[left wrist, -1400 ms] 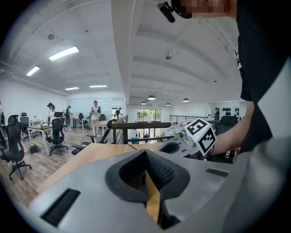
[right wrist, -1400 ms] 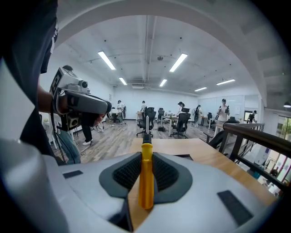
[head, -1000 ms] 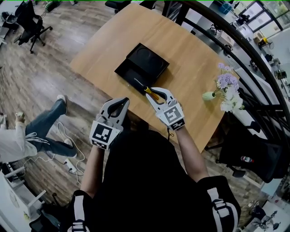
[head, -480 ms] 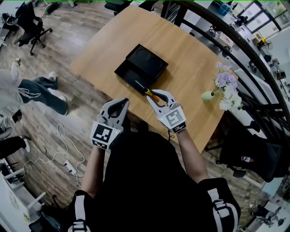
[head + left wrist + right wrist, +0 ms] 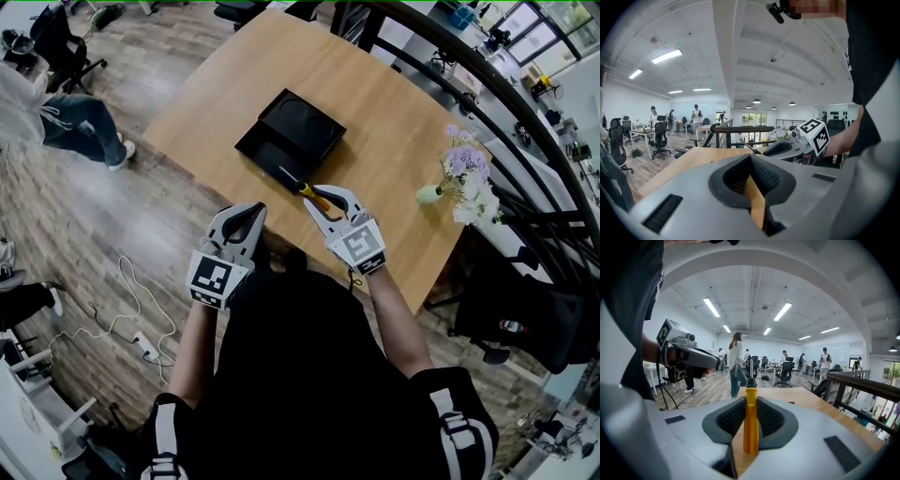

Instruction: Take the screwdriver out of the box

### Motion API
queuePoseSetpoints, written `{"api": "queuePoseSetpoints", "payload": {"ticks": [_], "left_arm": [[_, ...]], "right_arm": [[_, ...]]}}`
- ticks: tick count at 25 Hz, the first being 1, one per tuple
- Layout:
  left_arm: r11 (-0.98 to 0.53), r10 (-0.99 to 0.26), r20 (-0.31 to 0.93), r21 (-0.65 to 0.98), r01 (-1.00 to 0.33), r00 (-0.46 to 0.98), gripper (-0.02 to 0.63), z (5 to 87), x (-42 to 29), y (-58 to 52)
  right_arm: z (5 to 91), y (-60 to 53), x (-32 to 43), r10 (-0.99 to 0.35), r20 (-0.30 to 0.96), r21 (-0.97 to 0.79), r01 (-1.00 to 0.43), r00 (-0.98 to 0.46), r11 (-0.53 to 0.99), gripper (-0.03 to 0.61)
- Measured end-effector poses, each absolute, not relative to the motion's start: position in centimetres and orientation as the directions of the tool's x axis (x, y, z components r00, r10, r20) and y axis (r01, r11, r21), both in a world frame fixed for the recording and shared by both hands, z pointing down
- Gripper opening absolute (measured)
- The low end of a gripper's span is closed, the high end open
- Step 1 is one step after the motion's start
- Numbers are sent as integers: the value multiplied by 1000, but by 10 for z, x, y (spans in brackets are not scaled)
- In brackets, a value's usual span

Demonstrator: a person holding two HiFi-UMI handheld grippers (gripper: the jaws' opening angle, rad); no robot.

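Observation:
A black box [image 5: 292, 134] lies open on the wooden table [image 5: 394, 122]. The screwdriver [image 5: 302, 187] has a yellow handle and a thin dark shaft. My right gripper [image 5: 321, 194] is shut on that handle and holds it just outside the box's near corner, with the shaft pointing toward the box. In the right gripper view the yellow handle [image 5: 750, 425] stands clamped between the jaws of my right gripper [image 5: 750, 400]. My left gripper [image 5: 244, 212] hovers shut and empty beyond the table's near edge. From the left gripper view, the left gripper [image 5: 751, 161] holds nothing, and the right gripper [image 5: 801, 143] shows to the right.
A small vase of pale flowers [image 5: 466, 183] stands at the table's right edge. A dark railing [image 5: 525, 112] curves behind the table. To the far left are an office chair [image 5: 56, 42] and a person [image 5: 66, 117] on the wooden floor. A cable [image 5: 122, 309] lies on the floor.
Both grippers have stayed almost where they were, the right one still holding the screwdriver. The person on the floor at the left has walked away toward the far side.

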State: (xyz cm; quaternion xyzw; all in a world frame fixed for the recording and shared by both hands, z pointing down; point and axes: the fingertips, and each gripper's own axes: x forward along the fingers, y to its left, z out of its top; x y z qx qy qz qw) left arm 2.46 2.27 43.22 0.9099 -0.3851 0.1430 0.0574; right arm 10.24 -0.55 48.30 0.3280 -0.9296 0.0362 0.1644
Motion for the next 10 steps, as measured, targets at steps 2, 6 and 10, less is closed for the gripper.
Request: {"api": "queuePoseSetpoints", "payload": {"ticks": [2, 6, 10], "left_arm": [[-696, -685, 305, -6, -718, 661, 21, 432, 23, 23], [-694, -685, 307, -3, -720, 660, 21, 433, 21, 23], [-696, -685, 308, -6, -718, 661, 21, 434, 25, 23]], "right_arm": [[483, -4, 101, -596, 332, 41, -620, -731, 783, 87], [485, -3, 99, -591, 342, 39, -618, -730, 786, 87], [490, -4, 103, -592, 347, 37, -620, -728, 784, 87]]}}
